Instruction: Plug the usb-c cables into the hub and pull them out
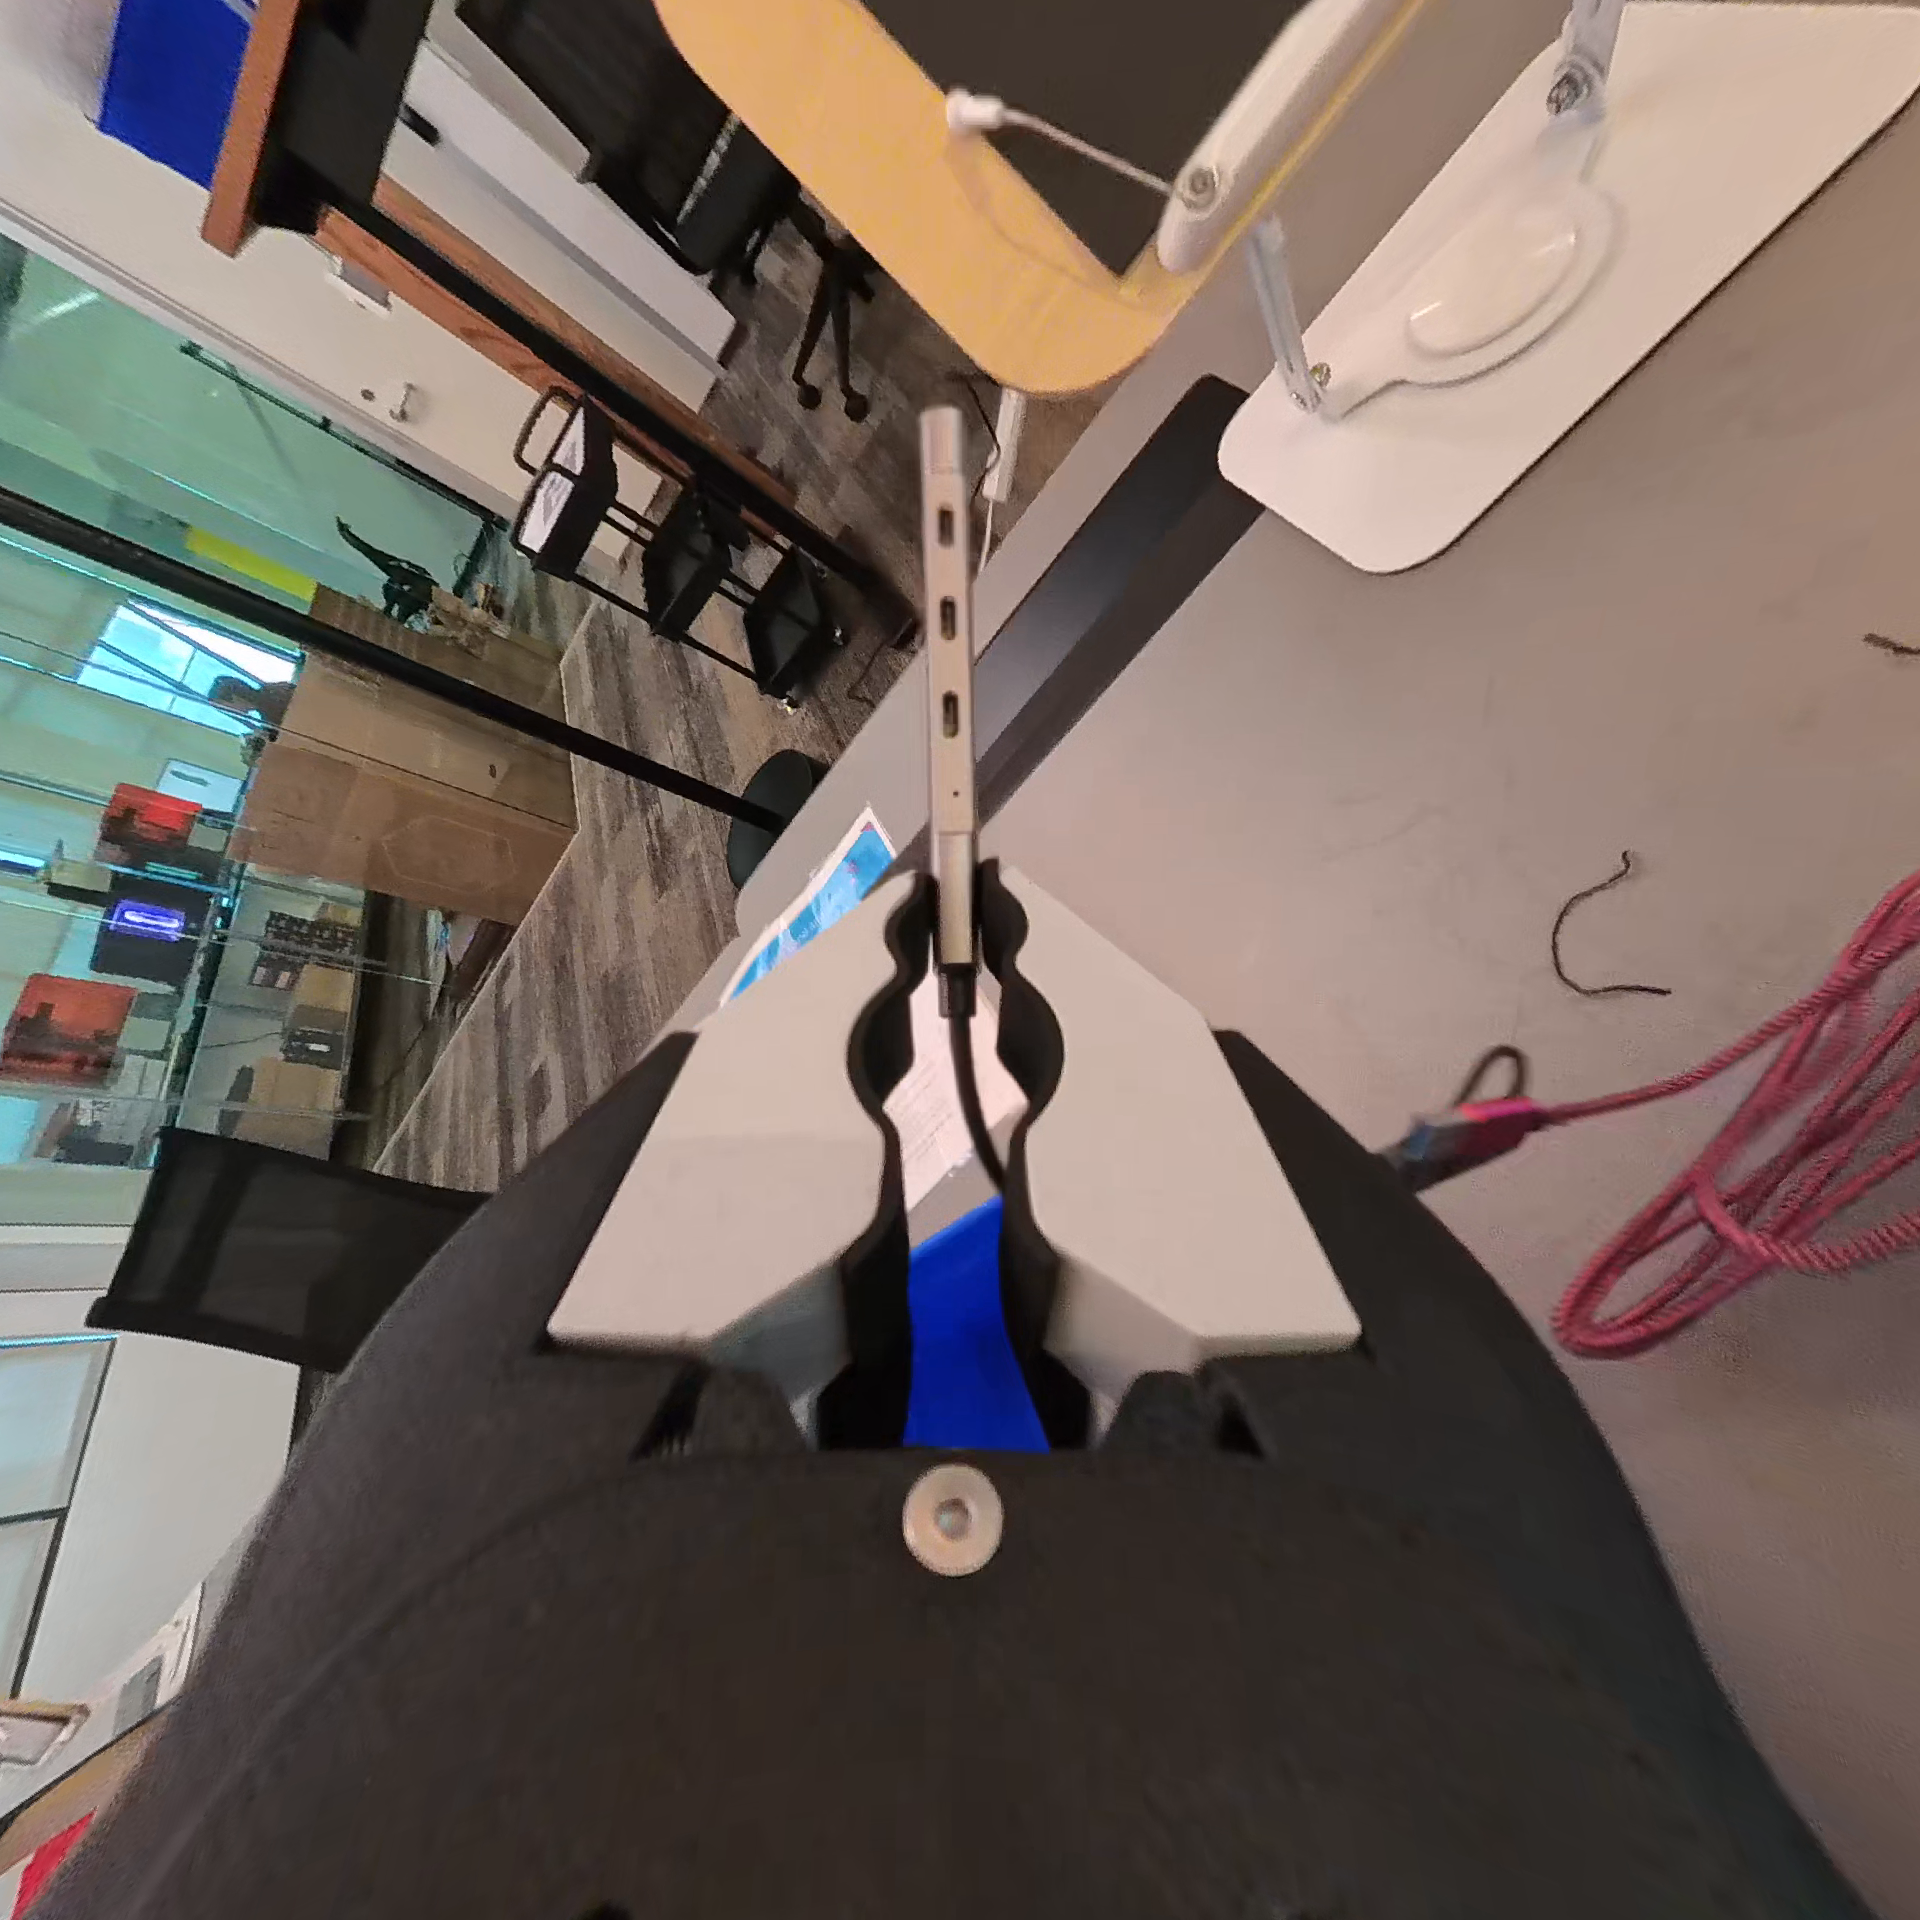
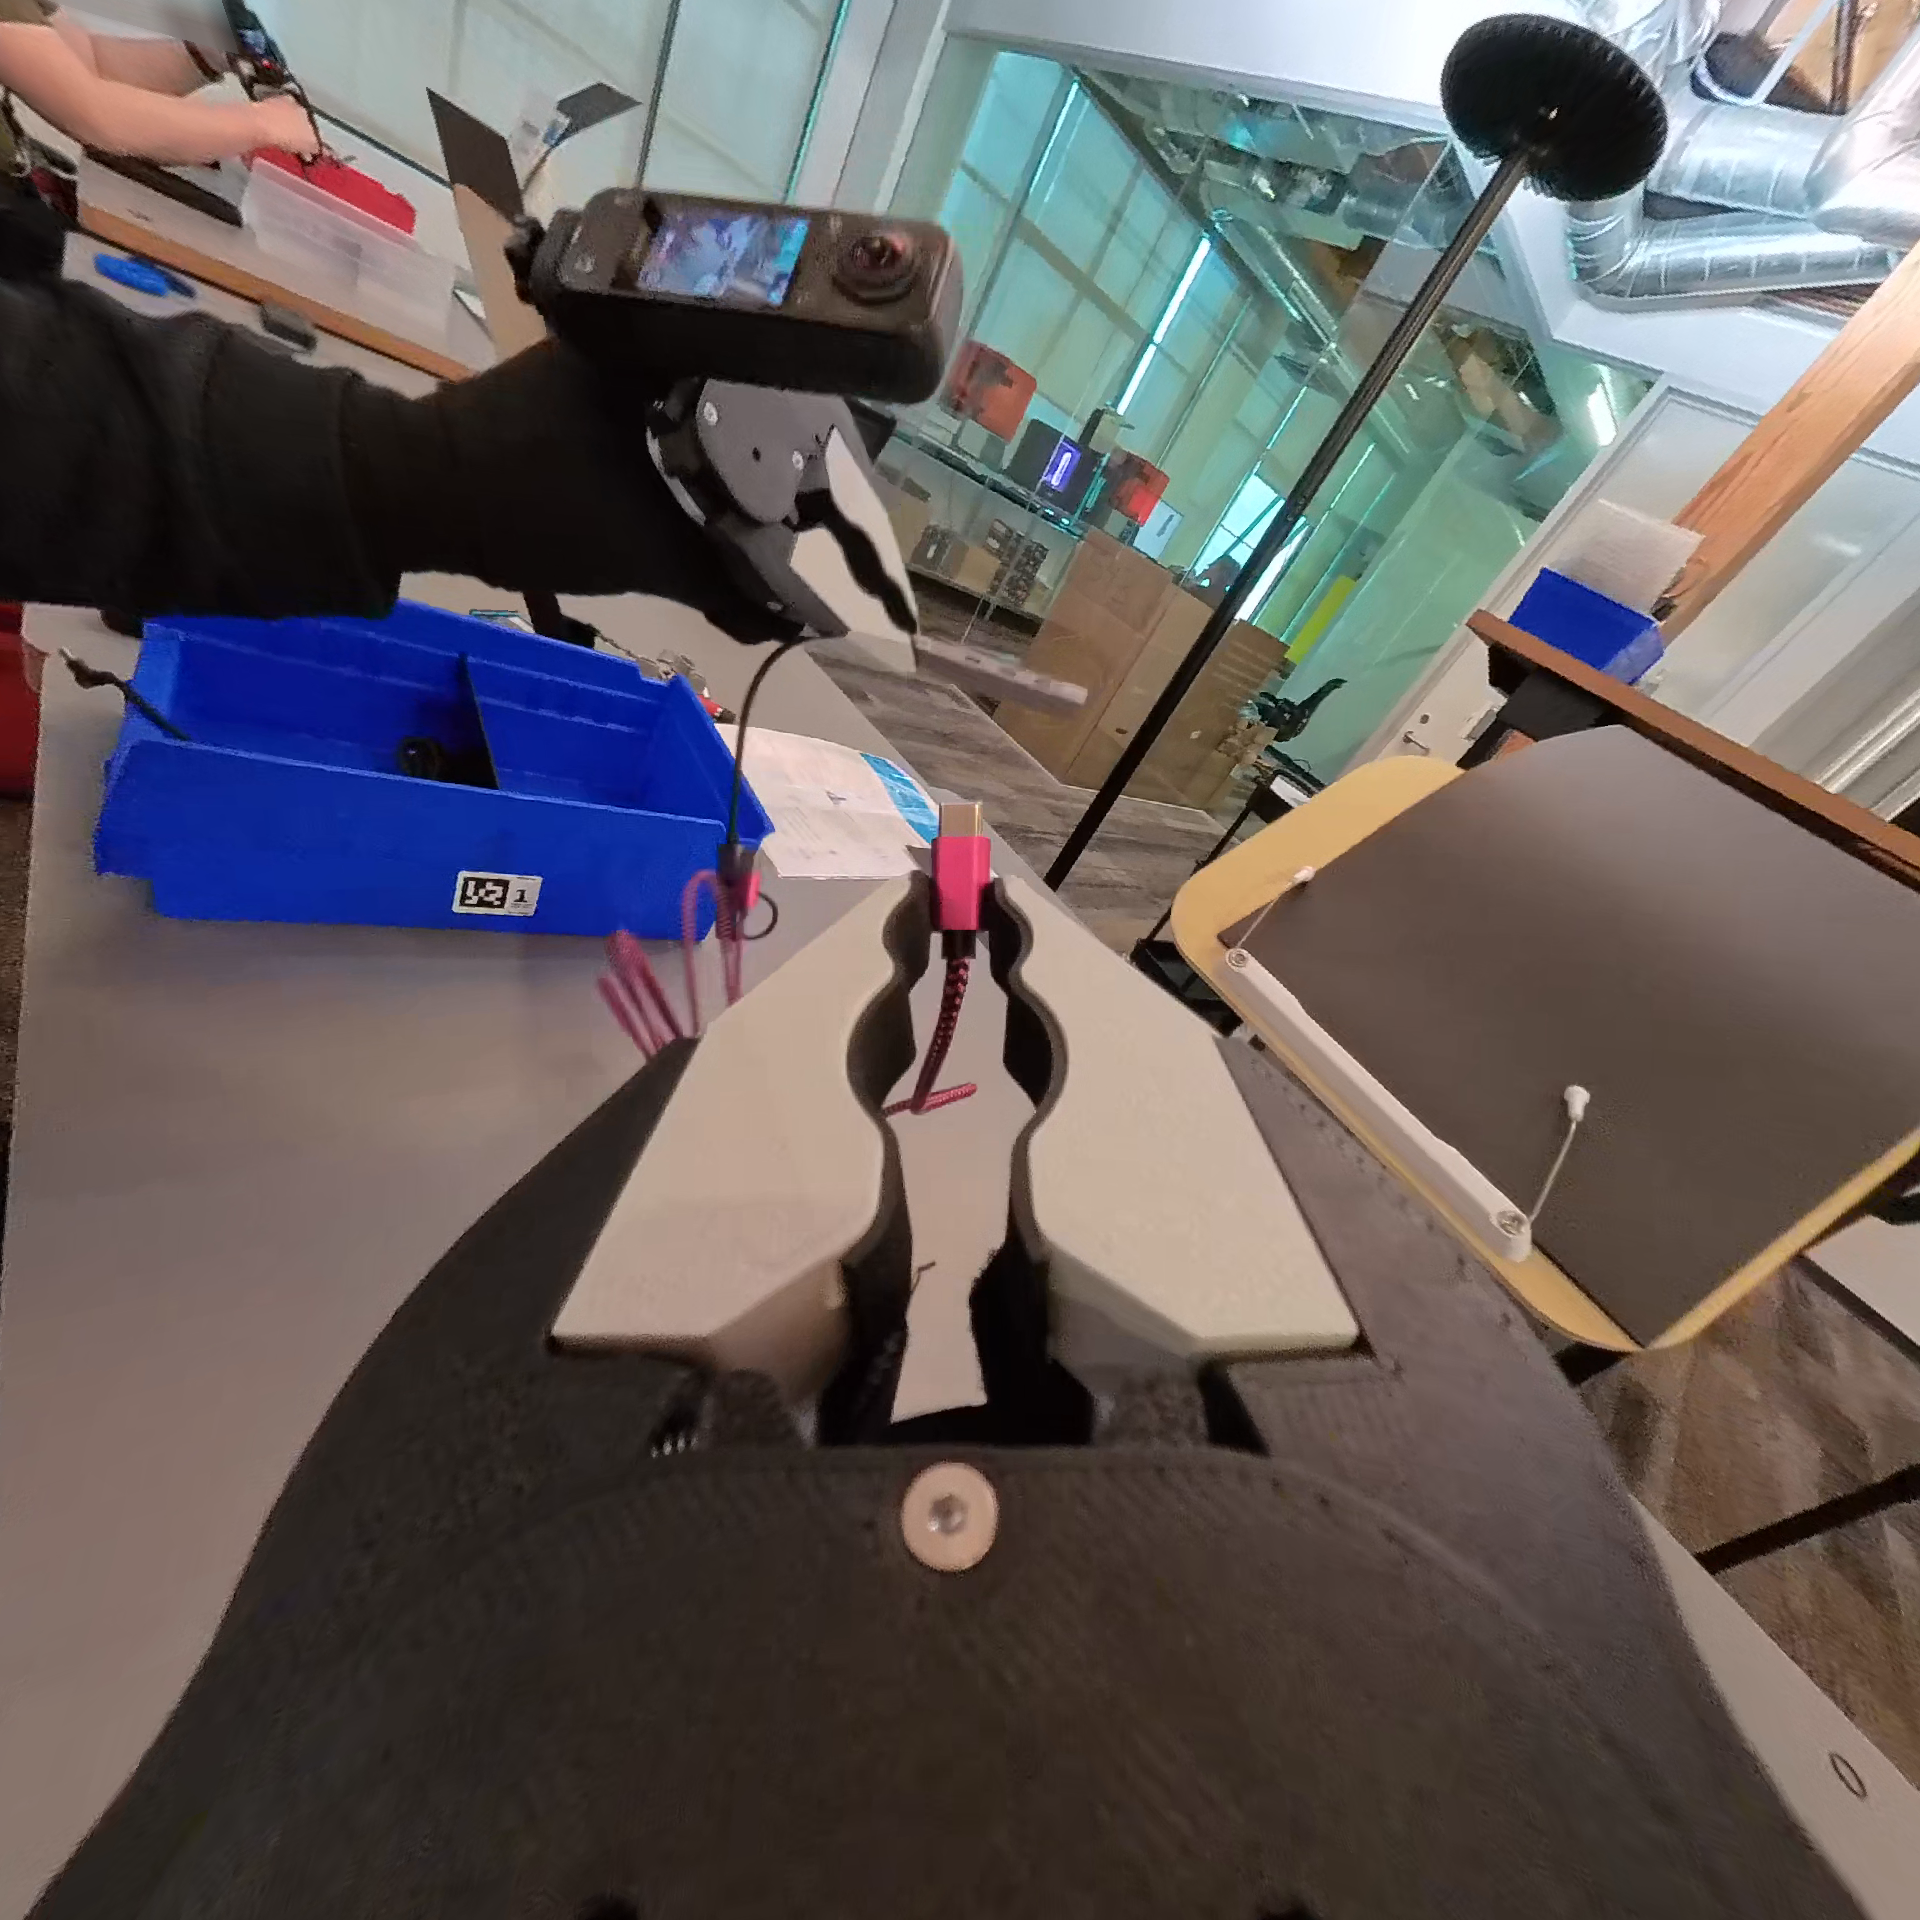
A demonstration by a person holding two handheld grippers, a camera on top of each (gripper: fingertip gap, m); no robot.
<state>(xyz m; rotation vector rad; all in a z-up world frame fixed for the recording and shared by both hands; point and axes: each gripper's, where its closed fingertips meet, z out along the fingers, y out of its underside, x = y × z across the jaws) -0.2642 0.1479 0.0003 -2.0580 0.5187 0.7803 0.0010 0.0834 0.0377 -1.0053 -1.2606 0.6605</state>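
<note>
My left tool [image 1: 954, 914] pinches the hub [image 1: 948, 665] by its near end, ports showing. My right tool [image 2: 956, 914] pinches the pink plug [image 2: 958, 868] above the table [image 2: 260, 1143].

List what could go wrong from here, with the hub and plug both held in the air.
1. The left gripper pinches only the hub at its cable end; insertion force on the far ports could lever it out of the grip.
2. The right gripper holds the pink USB-C plug only by its short shell, so it may tilt and miss a port.
3. The pink braided cable, coiled on the table, could snag.
</note>
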